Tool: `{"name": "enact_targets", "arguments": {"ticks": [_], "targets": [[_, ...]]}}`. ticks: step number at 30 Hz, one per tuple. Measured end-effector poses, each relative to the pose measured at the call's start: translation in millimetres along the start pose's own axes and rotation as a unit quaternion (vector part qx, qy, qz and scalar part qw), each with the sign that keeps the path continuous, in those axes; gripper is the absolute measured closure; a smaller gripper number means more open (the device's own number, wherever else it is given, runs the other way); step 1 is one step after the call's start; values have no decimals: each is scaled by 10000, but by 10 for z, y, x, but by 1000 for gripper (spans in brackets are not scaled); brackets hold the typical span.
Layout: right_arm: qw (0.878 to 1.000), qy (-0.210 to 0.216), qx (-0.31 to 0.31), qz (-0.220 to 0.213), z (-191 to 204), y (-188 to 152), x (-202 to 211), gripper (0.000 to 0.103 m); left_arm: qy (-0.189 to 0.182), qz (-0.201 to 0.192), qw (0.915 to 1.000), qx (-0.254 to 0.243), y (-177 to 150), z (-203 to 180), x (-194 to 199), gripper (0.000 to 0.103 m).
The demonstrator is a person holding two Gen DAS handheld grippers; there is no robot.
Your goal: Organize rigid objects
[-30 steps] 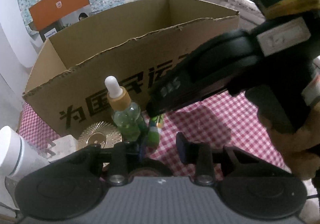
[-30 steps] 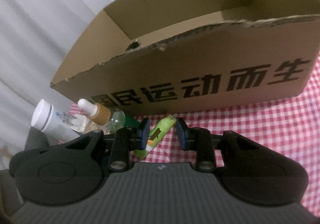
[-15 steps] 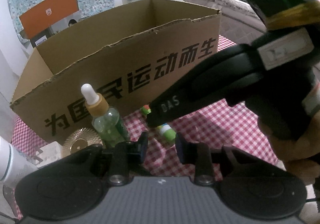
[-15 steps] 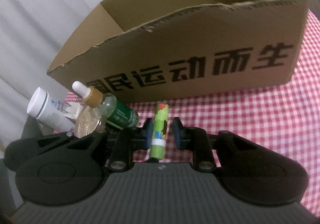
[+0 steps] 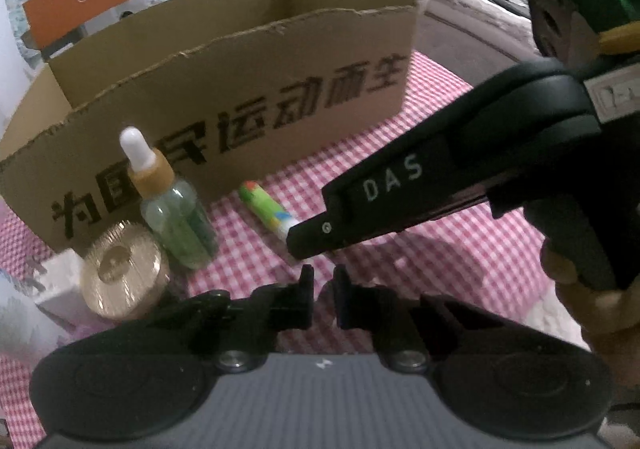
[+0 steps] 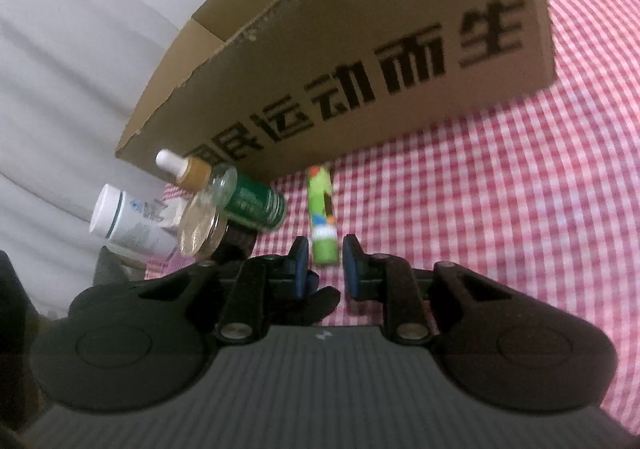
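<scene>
A green tube (image 6: 322, 221) with a colourful label lies between the pads of my right gripper (image 6: 325, 261), which is shut on its near end. In the left wrist view the same tube (image 5: 266, 209) sticks out from the right gripper's black tip just above the checked cloth. My left gripper (image 5: 323, 289) is empty, its jaws a narrow gap apart, low over the cloth. A dropper bottle (image 5: 170, 205) with green contents stands left of the tube, in front of the open cardboard box (image 5: 248, 97).
A gold round lid (image 5: 124, 275) and a white item sit beside the dropper bottle. A white bottle (image 6: 124, 223) lies at the far left. The box (image 6: 360, 61) stands on a pink checked cloth (image 6: 500, 209). Folded bedding lies at the back right.
Both grippers have drawn back from the box. The tube, held by my right gripper, has come down closer to the cloth. My left gripper's jaws have narrowed.
</scene>
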State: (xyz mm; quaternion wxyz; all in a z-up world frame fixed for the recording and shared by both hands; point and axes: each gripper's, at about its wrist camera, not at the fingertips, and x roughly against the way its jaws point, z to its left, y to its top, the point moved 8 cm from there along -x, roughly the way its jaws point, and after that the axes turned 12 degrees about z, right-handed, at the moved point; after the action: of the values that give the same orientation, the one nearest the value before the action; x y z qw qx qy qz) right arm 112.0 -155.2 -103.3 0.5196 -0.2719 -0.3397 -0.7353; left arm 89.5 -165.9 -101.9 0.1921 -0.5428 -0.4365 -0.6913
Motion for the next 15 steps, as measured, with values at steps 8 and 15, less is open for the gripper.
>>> {"name": "enact_targets", "arguments": {"ticks": [8, 15], "targets": [[9998, 163, -98, -108, -36, -209, 234, 83, 143, -122, 9997, -182, -184, -21, 143, 76], [9988, 241, -8, -437, 4, 162, 315, 83, 104, -214, 9993, 299, 111, 230, 65, 68]]}}
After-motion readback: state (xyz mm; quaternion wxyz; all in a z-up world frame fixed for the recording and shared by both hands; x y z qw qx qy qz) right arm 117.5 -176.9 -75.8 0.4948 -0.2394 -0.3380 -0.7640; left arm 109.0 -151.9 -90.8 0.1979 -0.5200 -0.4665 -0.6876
